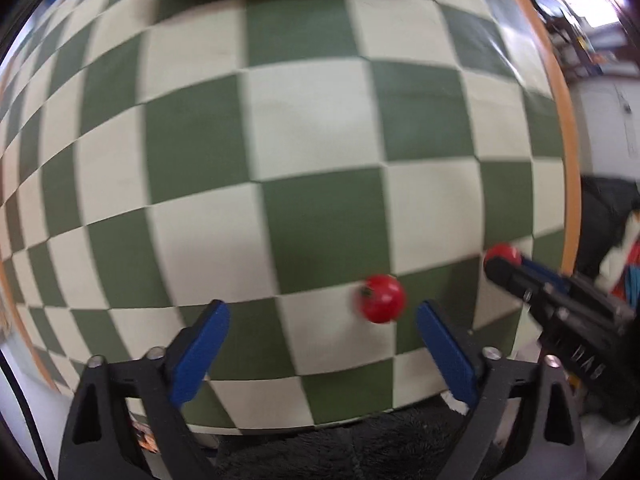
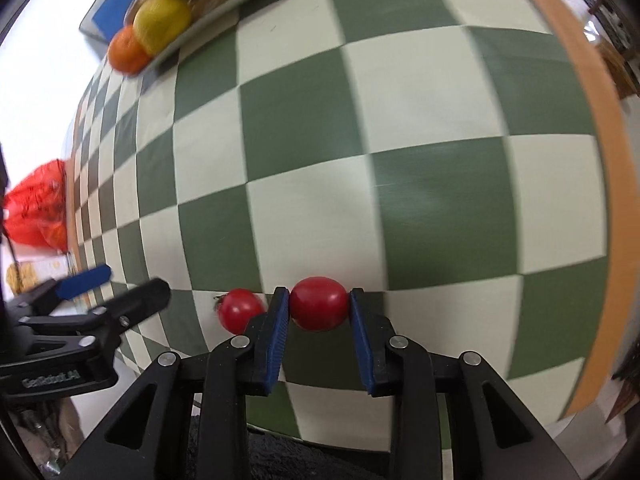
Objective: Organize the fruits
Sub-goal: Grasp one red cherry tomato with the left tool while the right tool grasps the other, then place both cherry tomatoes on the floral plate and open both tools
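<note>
My right gripper is shut on a red tomato, held between its blue pads just above the checkered cloth; it shows in the left wrist view at the right. A second red tomato lies on the cloth just left of the right gripper's left finger. In the left wrist view this tomato lies between the open blue pads of my left gripper, nearer the right pad. A plate at the far end holds an orange, lemons and a green fruit.
The green and cream checkered cloth covers a round table with an orange rim. A red plastic bag sits off the table's left side. A blue and grey box lies behind the plate.
</note>
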A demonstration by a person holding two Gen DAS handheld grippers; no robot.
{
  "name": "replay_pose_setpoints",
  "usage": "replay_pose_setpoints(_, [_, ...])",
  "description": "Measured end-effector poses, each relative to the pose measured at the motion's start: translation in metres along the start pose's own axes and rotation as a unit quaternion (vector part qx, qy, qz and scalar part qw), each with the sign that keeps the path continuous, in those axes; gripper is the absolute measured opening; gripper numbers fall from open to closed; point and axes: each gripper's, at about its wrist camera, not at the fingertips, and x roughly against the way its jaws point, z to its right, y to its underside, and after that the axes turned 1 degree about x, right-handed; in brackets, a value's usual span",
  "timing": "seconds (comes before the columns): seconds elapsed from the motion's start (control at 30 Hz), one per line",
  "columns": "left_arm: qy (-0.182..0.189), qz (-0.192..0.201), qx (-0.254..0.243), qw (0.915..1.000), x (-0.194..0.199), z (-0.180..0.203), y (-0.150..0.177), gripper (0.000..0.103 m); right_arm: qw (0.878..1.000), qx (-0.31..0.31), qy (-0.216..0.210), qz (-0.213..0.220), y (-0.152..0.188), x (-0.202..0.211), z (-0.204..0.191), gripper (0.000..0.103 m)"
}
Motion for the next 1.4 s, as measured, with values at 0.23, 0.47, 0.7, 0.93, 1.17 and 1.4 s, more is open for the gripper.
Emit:
replay_pose_setpoints(0.23, [0.009, -0.036, -0.050, 0.9981, -0.033, 0.037, 0.003, 0.047, 0.999, -0.038, 0.003, 0.014, 0.007, 0.015, 0.027, 0.033])
replay_pose_setpoints(0.47, [0.016, -0.020, -0.052, 0.9983, -0.037, 0.036, 0.002, 0.027, 0.998, -0.053, -0.001, 0.018, 0.004, 0.024, 0.040, 0.033])
replay_pose_setpoints(0.7, [0.057, 0.022, -0.001, 0.9981, -0.002, 0.005, -0.002, 0.027, 0.999, -0.048, -0.005, 0.025, -0.003, 0.035, 0.041, 0.033])
replay_pose_setpoints(0.93, [0.142, 0.092, 0.096, 0.9809, 0.064, -0.060, -0.011, 0.027, 0.998, -0.019, -0.033, 0.058, -0.029, 0.062, 0.016, 0.033])
replay_pose_setpoints(1.17, [0.208, 0.117, 0.184, 0.9536, 0.104, -0.117, -0.101, 0.027, 0.991, -0.002, -0.100, 0.091, -0.086, 0.065, -0.035, 0.033])
replay_pose_setpoints(1.4, [0.224, 0.123, 0.223, 0.9408, 0.106, -0.134, -0.162, 0.027, 0.981, -0.011, -0.161, 0.108, -0.156, 0.042, -0.073, 0.033])
